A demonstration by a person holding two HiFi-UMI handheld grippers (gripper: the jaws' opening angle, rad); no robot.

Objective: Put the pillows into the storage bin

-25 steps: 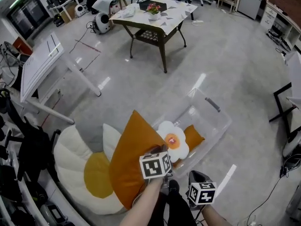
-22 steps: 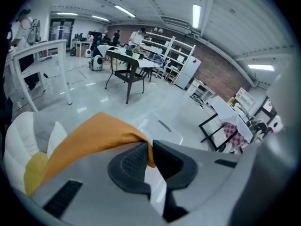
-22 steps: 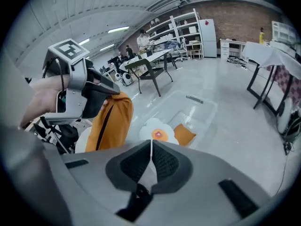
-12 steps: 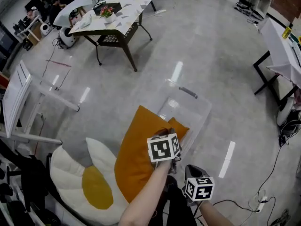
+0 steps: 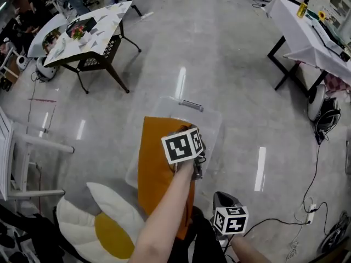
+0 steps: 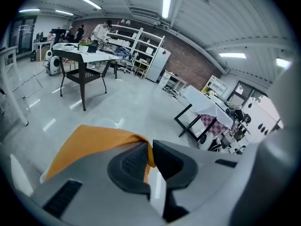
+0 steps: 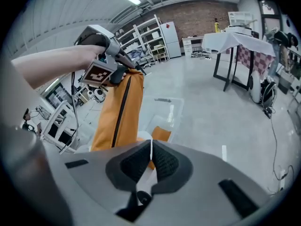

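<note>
left gripper (image 6: pixel 149 155): clenched on orange pillow (image 5: pixel 156 169) edge
right gripper (image 7: pixel 150 161): jaws closed together, empty
change: pillow carried across, hung over clear storage bin (image 5: pixel 213 124)
next: drop-in, probably

Grey tongs (image 7: pixel 151 142), seemingly dimpled dark pads (image 7: pixel 163 160)

I'm in a big open lab-workshop, not a home.

Around me a wide polished grey floor (image 5: pixel 230 64) runs under strip lights (image 6: pixel 167 4) on a bare ceiling. Metal shelving (image 6: pixel 135 41) and a white fridge (image 6: pixel 161 62) stand against a brick wall (image 7: pixel 202 13). A dark-legged bench (image 5: pixel 88 32) with a patterned top stands well apart from a white-draped bench (image 5: pixel 307 32). Cables (image 5: pixel 312 206) trail over the floor, and people (image 6: pixel 101 29) stand by the far desks.
</note>
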